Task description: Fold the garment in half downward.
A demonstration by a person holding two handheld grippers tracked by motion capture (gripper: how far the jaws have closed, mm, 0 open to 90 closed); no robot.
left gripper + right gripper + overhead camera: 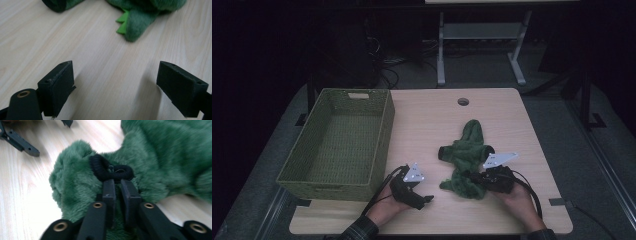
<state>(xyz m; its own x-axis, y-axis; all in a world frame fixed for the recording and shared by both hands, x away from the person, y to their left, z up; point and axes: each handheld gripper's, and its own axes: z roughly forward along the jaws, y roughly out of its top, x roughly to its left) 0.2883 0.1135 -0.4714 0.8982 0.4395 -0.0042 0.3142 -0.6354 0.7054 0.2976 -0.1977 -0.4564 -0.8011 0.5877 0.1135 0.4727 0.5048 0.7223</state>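
On the light wooden table (432, 120), just ahead of the right gripper (476, 176), lies a rumpled green plush garment (467, 150), its fuzzy fabric spreading away from the jaws toward the far side of the tabletop. From the right gripper view, the two black jaws stand nearly together, with a fold of the green plush (75, 185) around them and a black cord loop (111, 171) lying right at their tips; the jaws look pinched on that bit of the garment, though the fur hides exactly how much sits between the pads. The person's right hand (517, 197) grips the tool from behind.

Off to that gripper's left, well apart from the plush, the left gripper (424, 199) rests low over bare wood. Its jaws stand wide apart with nothing between them, and a bright green spiked trim on the garment (122, 23) shows some way ahead of them.

Farther left of both tools, a green woven basket (382, 145) sits on the table's edge.
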